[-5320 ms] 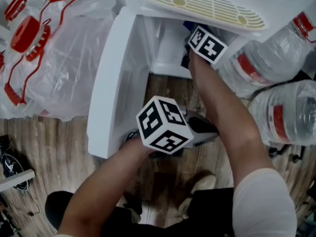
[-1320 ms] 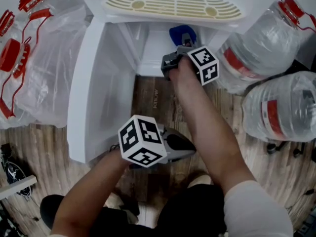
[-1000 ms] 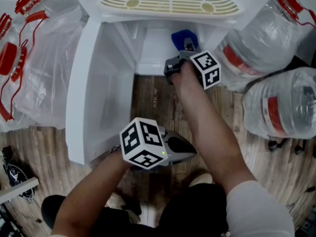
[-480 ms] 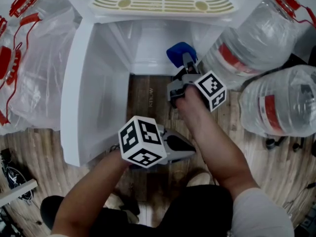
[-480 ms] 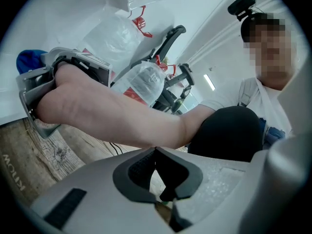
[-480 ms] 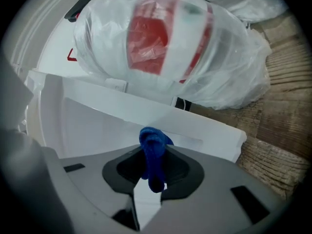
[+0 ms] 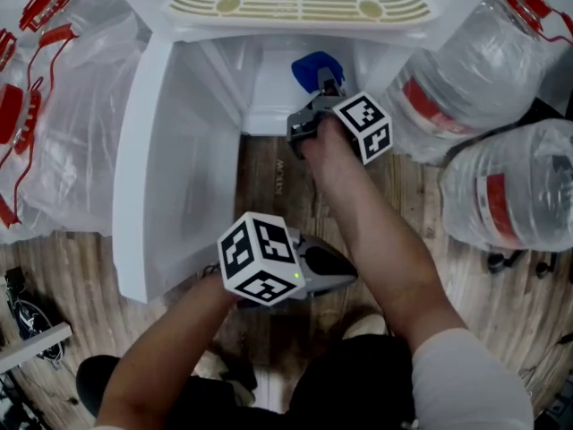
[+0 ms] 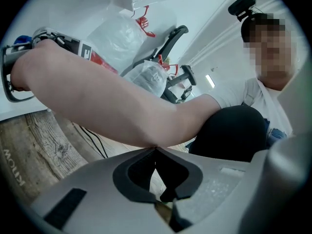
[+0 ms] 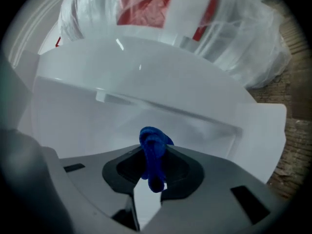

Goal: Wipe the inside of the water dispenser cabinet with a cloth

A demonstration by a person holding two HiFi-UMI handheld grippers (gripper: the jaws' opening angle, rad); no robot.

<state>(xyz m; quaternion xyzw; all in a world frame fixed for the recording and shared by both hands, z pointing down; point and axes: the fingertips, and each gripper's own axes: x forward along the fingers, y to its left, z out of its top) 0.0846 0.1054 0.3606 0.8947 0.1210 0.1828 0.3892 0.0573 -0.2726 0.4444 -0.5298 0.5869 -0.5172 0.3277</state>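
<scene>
Blue cloth point(image 9: 154, 145) sits clamped in the right tool point(image 7: 323, 90), cabinet wall point(image 9: 122, 116) just ahead; the thin pinch may slip when rubbing. The left tool point(image 8: 156, 150) is closed, empty.

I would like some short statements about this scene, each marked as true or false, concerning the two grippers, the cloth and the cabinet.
The right gripper is shut on the crumpled blue cloth. True.
The left gripper holds a second cloth. False: its jaws are together, with nothing between them.
The white cabinet door stands open. True.
The beige slotted grille lies on the wooden floor. False: it sits on the white dispenser body, above the open cabinet.
</scene>
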